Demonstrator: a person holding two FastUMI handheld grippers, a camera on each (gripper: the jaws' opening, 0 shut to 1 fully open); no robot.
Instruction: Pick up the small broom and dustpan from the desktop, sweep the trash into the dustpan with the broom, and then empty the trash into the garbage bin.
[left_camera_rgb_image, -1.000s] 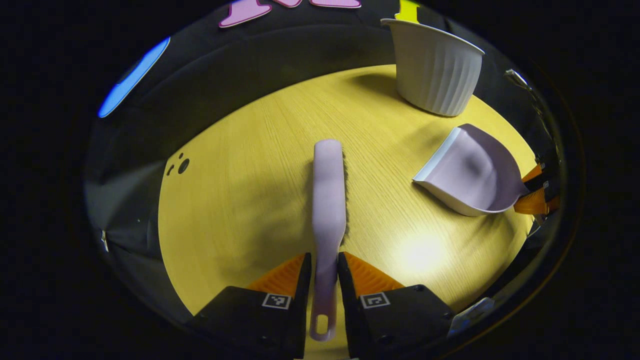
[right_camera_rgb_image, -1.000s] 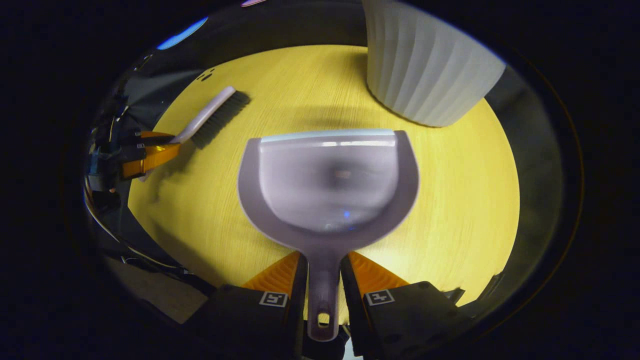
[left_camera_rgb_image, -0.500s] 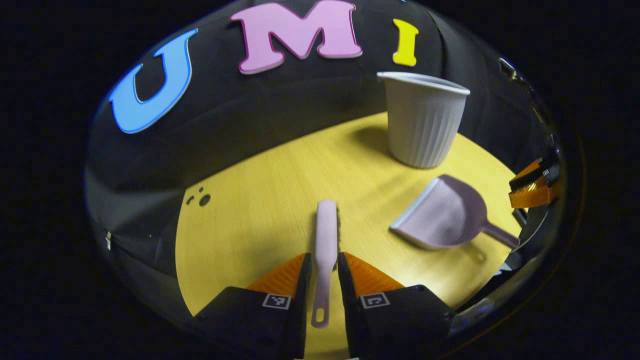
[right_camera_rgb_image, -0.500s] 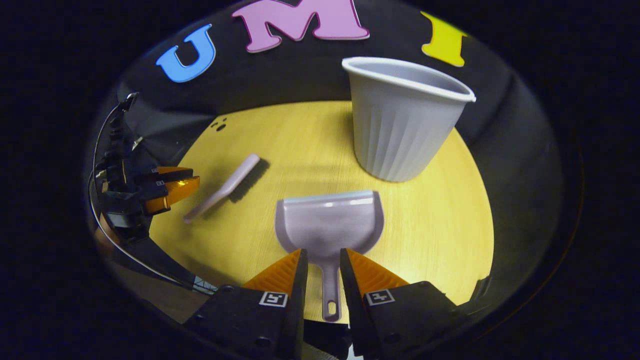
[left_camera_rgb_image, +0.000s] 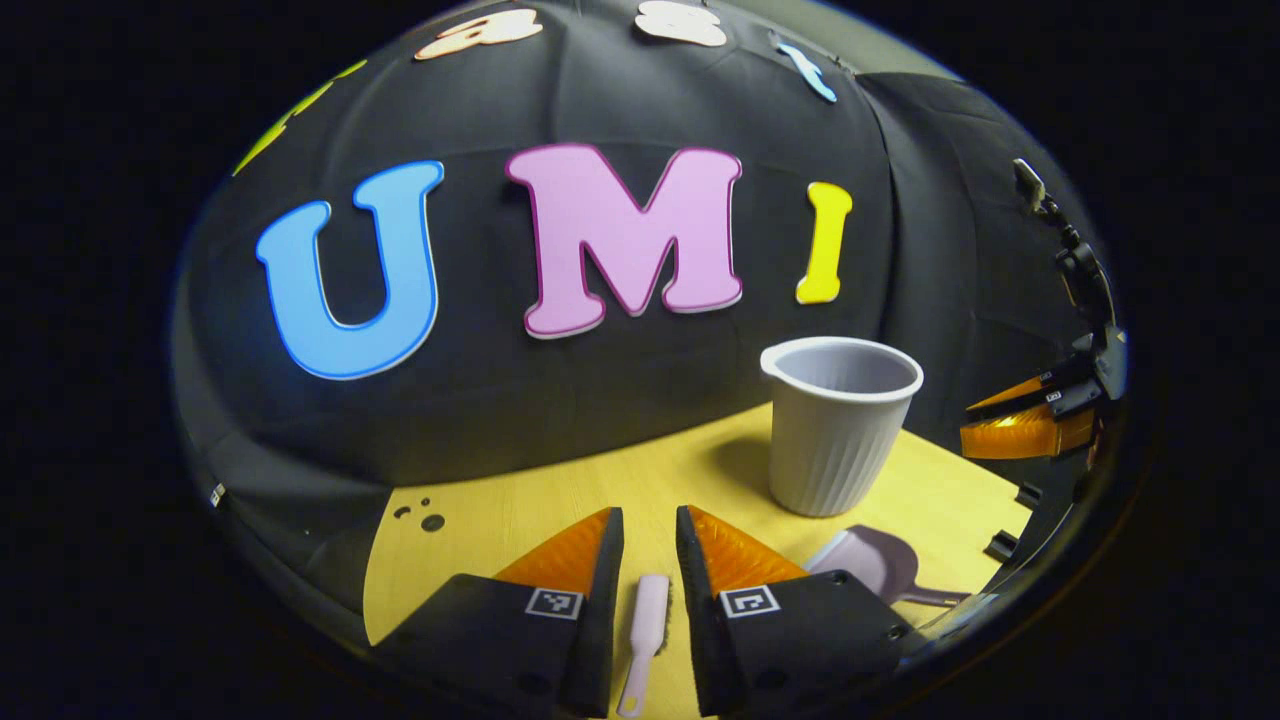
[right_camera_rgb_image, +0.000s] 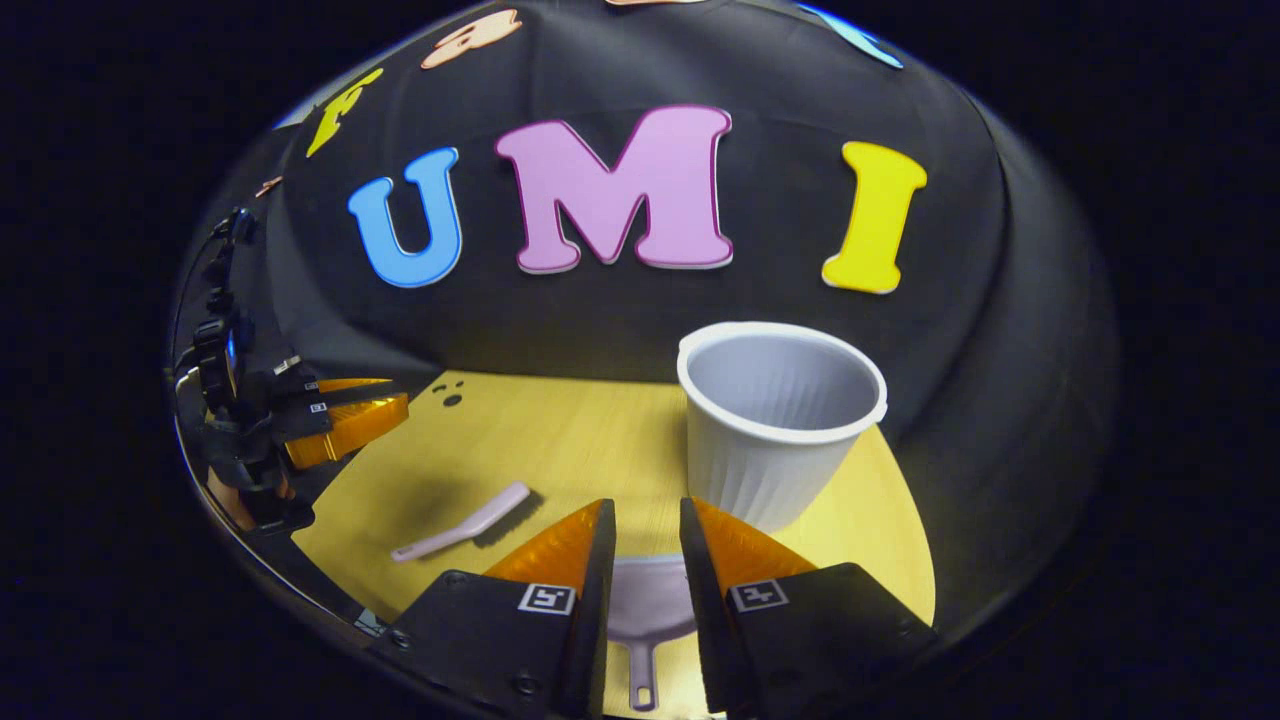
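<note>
task so far: no trash can be seen on the table (right_camera_rgb_image: 560, 440); it looks like the sweeping is done, and the broom and dustpan lie put down.
left tool (left_camera_rgb_image: 648, 545): open, holding nothing, up above the broom.
right tool (right_camera_rgb_image: 646, 535): open, holding nothing, up above the dustpan.
broom (right_camera_rgb_image: 465, 534): small, pale pink, dark bristles, flat on the table.
dustpan (left_camera_rgb_image: 872, 566): pale pink, near the bin.
garbage bin (right_camera_rgb_image: 778, 424): pale, ribbed, standing up.

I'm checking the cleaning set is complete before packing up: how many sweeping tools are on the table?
2. The small broom lies flat on the table's left part; the dustpan lies nearer the camera, in front of the garbage bin. Others may be hidden.
</note>
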